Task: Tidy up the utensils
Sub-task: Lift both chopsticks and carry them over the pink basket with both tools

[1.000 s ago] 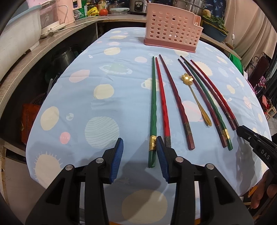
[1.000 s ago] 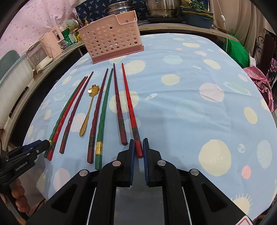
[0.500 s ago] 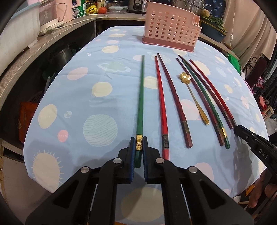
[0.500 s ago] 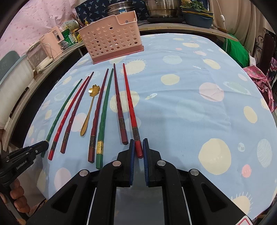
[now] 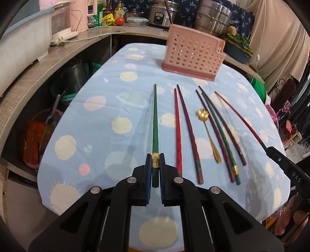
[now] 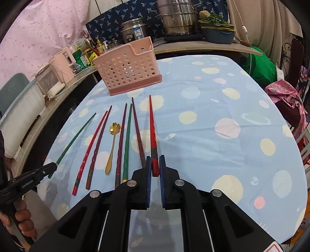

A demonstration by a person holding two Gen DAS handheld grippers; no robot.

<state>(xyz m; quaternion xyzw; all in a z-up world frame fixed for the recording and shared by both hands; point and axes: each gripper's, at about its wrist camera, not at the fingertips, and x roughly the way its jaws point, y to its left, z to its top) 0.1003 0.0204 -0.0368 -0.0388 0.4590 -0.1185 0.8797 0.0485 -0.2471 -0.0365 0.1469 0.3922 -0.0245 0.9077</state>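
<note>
My left gripper (image 5: 154, 166) is shut on the thick end of a green chopstick (image 5: 155, 124) and holds it lifted above the table, tip pointing at the pink perforated utensil basket (image 5: 191, 55). My right gripper (image 6: 155, 164) is shut on the thick end of a red chopstick (image 6: 152, 124), also lifted; it shows in the left wrist view (image 5: 238, 116). Several chopsticks, red (image 5: 177, 128), maroon and green (image 5: 220, 131), and a gold flower spoon (image 5: 208, 131) lie in a row on the blue dotted tablecloth (image 5: 116, 108). The basket also shows in the right wrist view (image 6: 127, 69).
A counter (image 5: 58, 56) wraps the left and back sides with appliances, bottles, a rice cooker and steel pots (image 6: 178, 17). A kettle and baskets sit below the counter on the left. Green cloth and a chair stand at the right.
Both grippers have risen, each lifting its chopstick off the table. The left gripper, open a second ago, closed on the green chopstick and pulled it left, away from the row.
</note>
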